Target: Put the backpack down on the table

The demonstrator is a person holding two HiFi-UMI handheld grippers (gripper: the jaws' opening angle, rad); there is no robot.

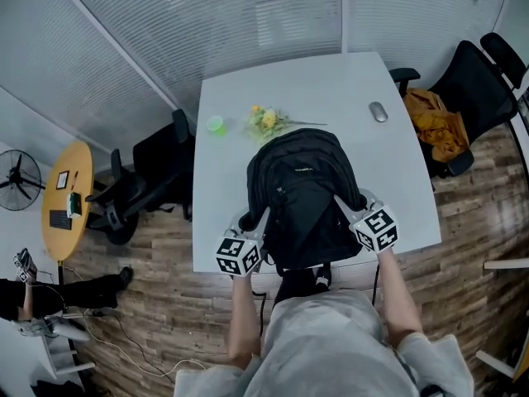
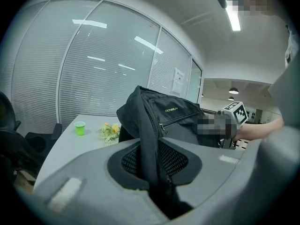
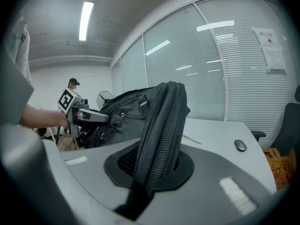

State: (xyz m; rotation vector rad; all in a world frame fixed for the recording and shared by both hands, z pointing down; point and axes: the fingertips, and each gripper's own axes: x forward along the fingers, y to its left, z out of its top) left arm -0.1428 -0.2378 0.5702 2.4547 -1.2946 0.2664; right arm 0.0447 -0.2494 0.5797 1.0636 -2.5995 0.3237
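Note:
A black backpack (image 1: pixel 304 197) stands upright over the near edge of the white table (image 1: pixel 248 89); I cannot tell whether its bottom rests on the table. My left gripper (image 1: pixel 254 224) is shut on the bag's left side, where a black padded strap (image 2: pixel 149 139) is pinched between the jaws. On the bag's right side, my right gripper (image 1: pixel 345 208) is shut on a zippered edge (image 3: pixel 159 135). Each gripper view shows the backpack (image 2: pixel 176 114) (image 3: pixel 122 114) with the other gripper's marker cube beyond it.
On the table behind the bag are a green cup (image 1: pixel 216 125), a small bunch of yellow flowers (image 1: pixel 266 120) and a grey mouse (image 1: pixel 378 112). Black chairs (image 1: pixel 157 172) (image 1: pixel 475 81) flank the table, the right one beside orange cloth (image 1: pixel 436 124). A round wooden table (image 1: pixel 66 197) stands far left.

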